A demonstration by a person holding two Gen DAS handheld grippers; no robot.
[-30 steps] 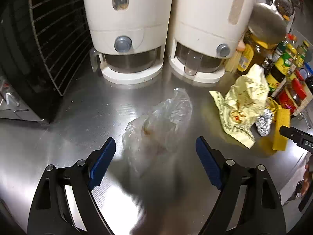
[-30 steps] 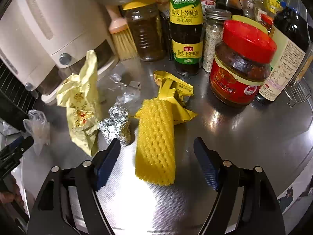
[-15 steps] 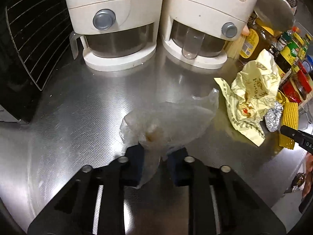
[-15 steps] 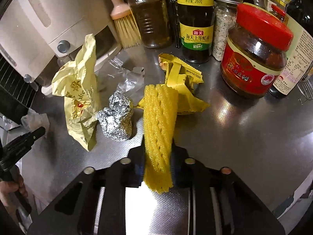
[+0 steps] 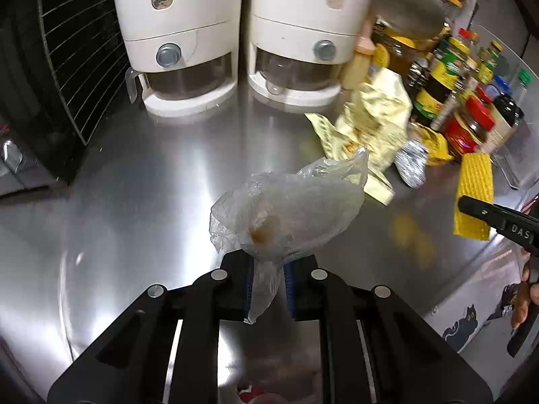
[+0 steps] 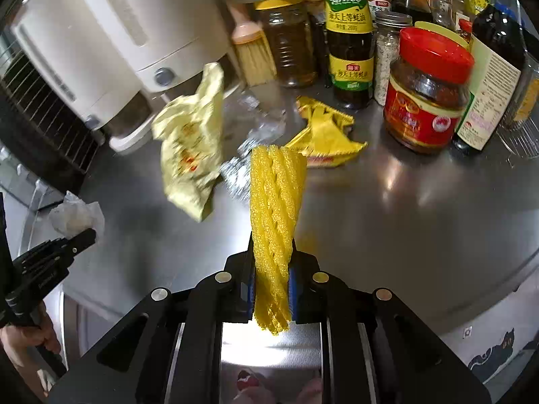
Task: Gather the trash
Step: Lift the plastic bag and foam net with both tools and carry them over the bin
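- You can read "DAS" on the right gripper [image 5: 485, 217].
- The sauce bottle [image 6: 350, 43] label reads "海天" and "上等蚝油".
- Other labels are too small for you to read.

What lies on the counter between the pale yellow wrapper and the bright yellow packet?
A crumpled foil ball and clear plastic scraps, with the held yellow foam net in front; right wrist view.

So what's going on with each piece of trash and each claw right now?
Left claw: closing, clear plastic bag pinched between its pads.
Clear plastic bag: crumpled, held up off the counter.
Right claw: shut on the yellow foam net.
Yellow foam net: squeezed, sticking up from the claw.
Pale yellow wrapper: crumpled, loose.
Foil ball: scrunched, on the counter.
Bright yellow packet: torn open, lying flat.
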